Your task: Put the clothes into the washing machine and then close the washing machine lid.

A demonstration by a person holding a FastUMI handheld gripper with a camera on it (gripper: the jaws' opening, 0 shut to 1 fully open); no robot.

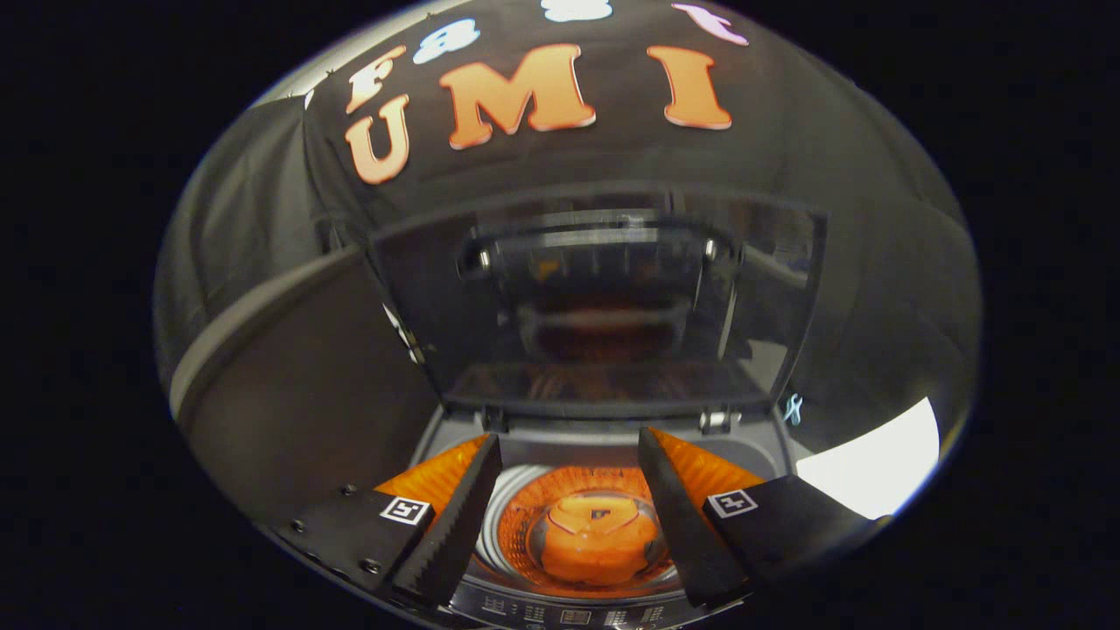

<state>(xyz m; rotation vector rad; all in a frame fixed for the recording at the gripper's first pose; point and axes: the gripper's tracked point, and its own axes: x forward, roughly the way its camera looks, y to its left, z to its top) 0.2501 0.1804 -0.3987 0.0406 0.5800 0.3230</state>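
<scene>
While my gripper hangs wide open and empty above the washing machine drum, no clothes are visible inside; the lid stands upright, not yet closed.

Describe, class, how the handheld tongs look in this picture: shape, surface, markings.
The tongs have two wedge-shaped fingers that taper toward their tips, with ridged, toothed inner faces. Each sits on a flat block bearing a small square black-and-white marker. Round screw heads dot the left block.
</scene>
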